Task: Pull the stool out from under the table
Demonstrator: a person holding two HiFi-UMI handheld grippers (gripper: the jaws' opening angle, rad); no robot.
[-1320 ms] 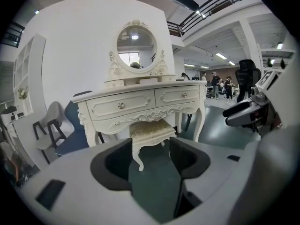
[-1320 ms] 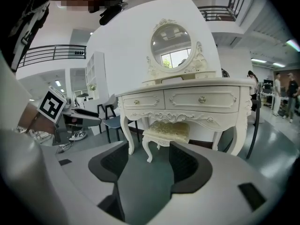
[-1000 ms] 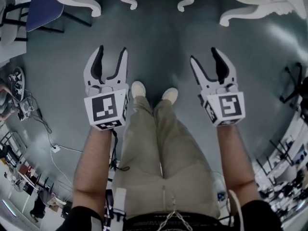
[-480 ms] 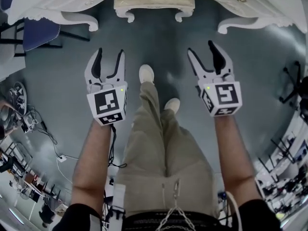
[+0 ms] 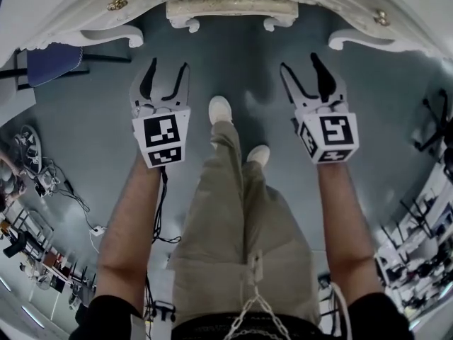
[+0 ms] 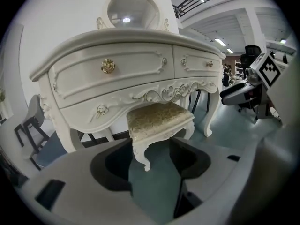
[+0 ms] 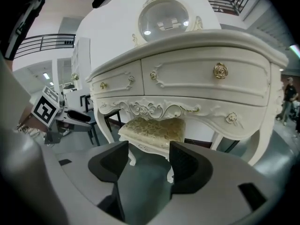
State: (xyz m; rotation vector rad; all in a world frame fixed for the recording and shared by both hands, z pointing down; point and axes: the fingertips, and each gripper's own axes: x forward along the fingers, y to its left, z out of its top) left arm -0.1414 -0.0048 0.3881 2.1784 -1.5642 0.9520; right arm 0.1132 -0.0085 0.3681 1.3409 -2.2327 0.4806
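Abreast, the left tool (image 5: 168, 71) and right tool (image 5: 300, 68) hang with jaws spread and nothing between them. Both tilt down over the grey floor (image 5: 233, 62) on bare forearms stretched forward either side of the person's legs. Ahead, well apart from both, the cream cushioned stool (image 5: 232, 9) with carved white legs sits tucked beneath the ornate white tabletop (image 5: 64, 16).

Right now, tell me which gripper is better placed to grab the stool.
Left, narrowly, I'd say. Both are open and short of the stool. The left gripper has the near leg lined up between its jaws; the right gripper aims under the seat.
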